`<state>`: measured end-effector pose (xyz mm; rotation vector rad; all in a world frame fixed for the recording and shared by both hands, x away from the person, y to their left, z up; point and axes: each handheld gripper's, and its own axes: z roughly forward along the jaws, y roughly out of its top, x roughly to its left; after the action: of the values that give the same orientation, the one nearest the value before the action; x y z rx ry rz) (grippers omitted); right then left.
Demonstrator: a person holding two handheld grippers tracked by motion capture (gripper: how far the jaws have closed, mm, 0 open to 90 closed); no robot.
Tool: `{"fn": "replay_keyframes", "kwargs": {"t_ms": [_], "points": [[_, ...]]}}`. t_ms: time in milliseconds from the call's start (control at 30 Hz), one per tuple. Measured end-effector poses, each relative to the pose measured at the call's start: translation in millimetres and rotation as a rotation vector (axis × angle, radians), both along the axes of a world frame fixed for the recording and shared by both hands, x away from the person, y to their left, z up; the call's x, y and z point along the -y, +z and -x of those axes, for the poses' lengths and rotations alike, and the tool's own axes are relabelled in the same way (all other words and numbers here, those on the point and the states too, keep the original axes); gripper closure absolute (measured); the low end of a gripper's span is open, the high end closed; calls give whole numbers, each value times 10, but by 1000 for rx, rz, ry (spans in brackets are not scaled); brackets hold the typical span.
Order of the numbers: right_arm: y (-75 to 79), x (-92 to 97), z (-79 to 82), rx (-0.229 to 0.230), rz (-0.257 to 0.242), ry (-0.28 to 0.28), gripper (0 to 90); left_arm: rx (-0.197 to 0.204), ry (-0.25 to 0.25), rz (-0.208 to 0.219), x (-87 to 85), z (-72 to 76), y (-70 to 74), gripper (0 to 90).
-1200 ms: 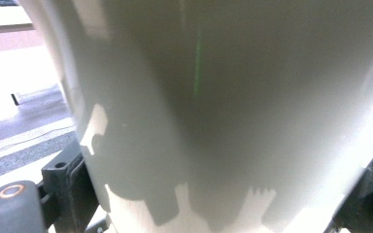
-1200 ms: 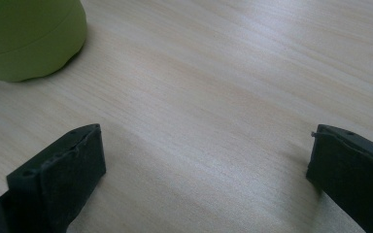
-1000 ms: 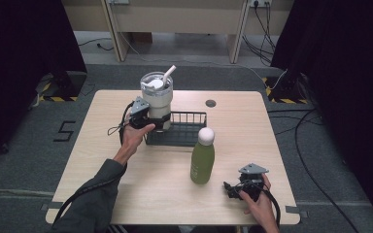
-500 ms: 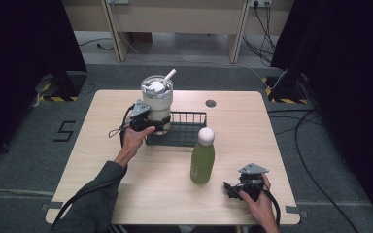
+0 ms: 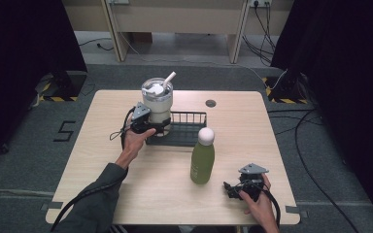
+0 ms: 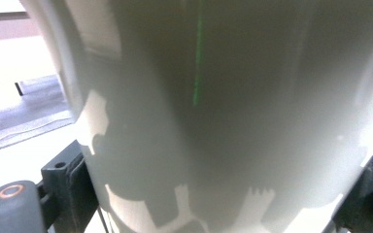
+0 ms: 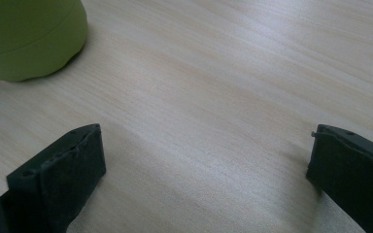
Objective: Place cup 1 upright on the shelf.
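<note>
From above, the left gripper (image 5: 151, 127) holds the big cup (image 5: 156, 104) at the left end of the black rack (image 5: 187, 128), in the upper middle of the picture. Up close, the cup (image 6: 213, 111) sits tight between both jaws. The right gripper (image 5: 239, 187) rests on the table (image 5: 102, 160) at the lower right, jaws wide, near the green bottle (image 7: 29, 36). The cup sits a little lower than a second ago.

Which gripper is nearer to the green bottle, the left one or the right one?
Right. The right gripper rests beside the green bottle; the left gripper is farther, around the tumbler.
</note>
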<state>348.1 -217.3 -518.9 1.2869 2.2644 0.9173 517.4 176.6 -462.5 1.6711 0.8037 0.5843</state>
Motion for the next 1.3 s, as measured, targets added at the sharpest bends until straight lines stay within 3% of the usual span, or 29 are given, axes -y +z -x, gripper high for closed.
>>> {"fn": "replay_keyframes", "kwargs": {"t_ms": [100, 133, 167, 233, 267, 300, 367, 400, 433, 867, 1300], "points": [[0, 0, 0, 0, 0, 0, 4, 4, 2, 1, -9, 11, -11, 105], [0, 0, 0, 0, 0, 0, 4, 8, 11, 50, 16, 17, -26, 105], [0, 0, 0, 0, 1, 0, 4, 10, 5, 17, -21, 23, -31, 105], [0, 0, 0, 0, 0, 0, 4, 18, 14, 56, -7, 28, -44, 104], [0, 0, 0, 0, 0, 0, 4, 19, 15, 55, -9, 29, -45, 104], [0, 0, 0, 0, 0, 0, 4, 19, 8, 17, -33, 31, -41, 104], [0, 0, 1, 1, 0, 0, 4, 20, 8, 12, -27, 33, -40, 103], [0, 0, 0, 1, 0, 0, 4, 48, 2, -25, -49, 10, -29, 103], [0, 0, 0, 0, 0, 0, 4, 18, 7, 9, -23, 31, -38, 103], [0, 0, 1, 1, 1, 0, 5, 20, 23, -7, -8, 58, -13, 98], [-1, -1, 1, 1, -1, 0, 5, 31, 20, 12, -38, 77, -65, 94]]}}
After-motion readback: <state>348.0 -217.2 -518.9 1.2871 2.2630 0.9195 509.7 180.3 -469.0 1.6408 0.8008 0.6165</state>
